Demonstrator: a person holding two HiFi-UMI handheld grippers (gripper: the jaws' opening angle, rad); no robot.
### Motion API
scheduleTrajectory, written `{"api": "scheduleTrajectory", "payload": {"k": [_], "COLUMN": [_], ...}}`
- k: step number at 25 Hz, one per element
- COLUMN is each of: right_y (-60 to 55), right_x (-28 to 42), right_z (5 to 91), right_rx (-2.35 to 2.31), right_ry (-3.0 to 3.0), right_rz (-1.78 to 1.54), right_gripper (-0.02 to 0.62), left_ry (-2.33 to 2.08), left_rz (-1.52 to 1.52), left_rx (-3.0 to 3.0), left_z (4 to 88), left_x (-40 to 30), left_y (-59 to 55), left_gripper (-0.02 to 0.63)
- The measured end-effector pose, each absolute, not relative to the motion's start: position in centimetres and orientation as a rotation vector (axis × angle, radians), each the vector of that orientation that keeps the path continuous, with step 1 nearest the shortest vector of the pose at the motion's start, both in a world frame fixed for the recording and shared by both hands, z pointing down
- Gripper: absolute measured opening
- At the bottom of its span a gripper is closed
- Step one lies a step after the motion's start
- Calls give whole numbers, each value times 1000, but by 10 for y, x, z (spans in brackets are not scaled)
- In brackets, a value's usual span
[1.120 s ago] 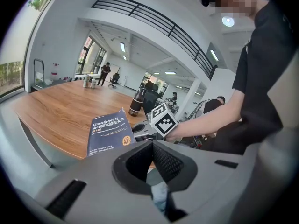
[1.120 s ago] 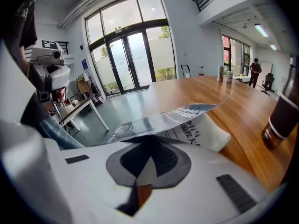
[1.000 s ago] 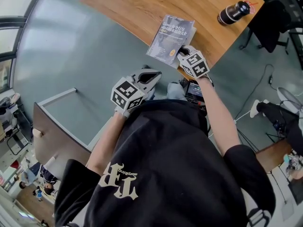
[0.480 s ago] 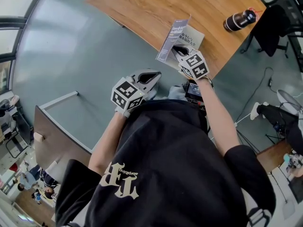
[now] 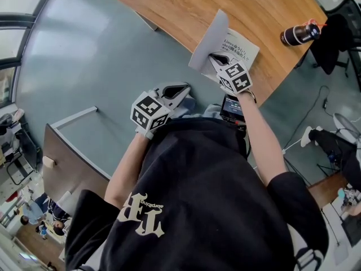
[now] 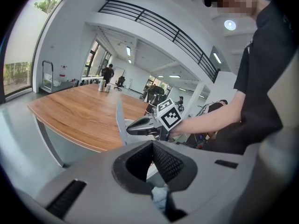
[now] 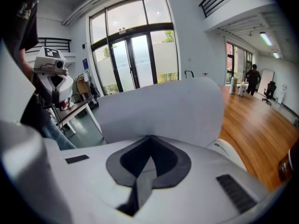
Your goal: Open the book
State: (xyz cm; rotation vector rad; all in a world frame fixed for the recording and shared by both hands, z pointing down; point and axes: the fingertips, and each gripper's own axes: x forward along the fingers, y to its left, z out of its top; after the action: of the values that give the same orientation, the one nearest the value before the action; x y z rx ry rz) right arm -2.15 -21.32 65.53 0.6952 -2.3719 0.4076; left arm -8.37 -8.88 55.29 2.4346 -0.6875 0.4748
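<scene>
Since a second ago the cover (image 5: pixel 210 35) has swung from flat to nearly upright, lifted by the right gripper (image 5: pixel 218 59), whose fingers (image 7: pixel 161 155) pinch its lower edge. The book (image 5: pixel 241 48) lies at the counter's (image 5: pixel 169 4) near edge, title page showing. Carry the cover over in an arc about the spine (tugging could slide the book off). The left gripper (image 5: pixel 181 89) hangs off the counter, fingers seemingly closed on nothing; it could steady the pages.

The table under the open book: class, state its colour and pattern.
Warm brown wood-grain tabletop, shown best in the head view.
</scene>
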Motion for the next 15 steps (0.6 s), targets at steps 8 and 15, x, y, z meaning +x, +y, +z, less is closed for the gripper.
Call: {"api": "scheduleTrajectory", "payload": {"k": [8, 15], "right_y": [-224, -230], "right_x": [-47, -49], "right_z": [674, 714], "right_rx": [666, 635], "right_ry": [-2338, -2224], "right_rz": [434, 487], "right_gripper": [-14, -14], "left_ry": [-699, -726], "left_rz": [479, 483], "left_rx": [2425, 2409], "left_z": [555, 559], "left_x": [-114, -136], "left_y": [-101, -115], "left_gripper": [5, 5]}}
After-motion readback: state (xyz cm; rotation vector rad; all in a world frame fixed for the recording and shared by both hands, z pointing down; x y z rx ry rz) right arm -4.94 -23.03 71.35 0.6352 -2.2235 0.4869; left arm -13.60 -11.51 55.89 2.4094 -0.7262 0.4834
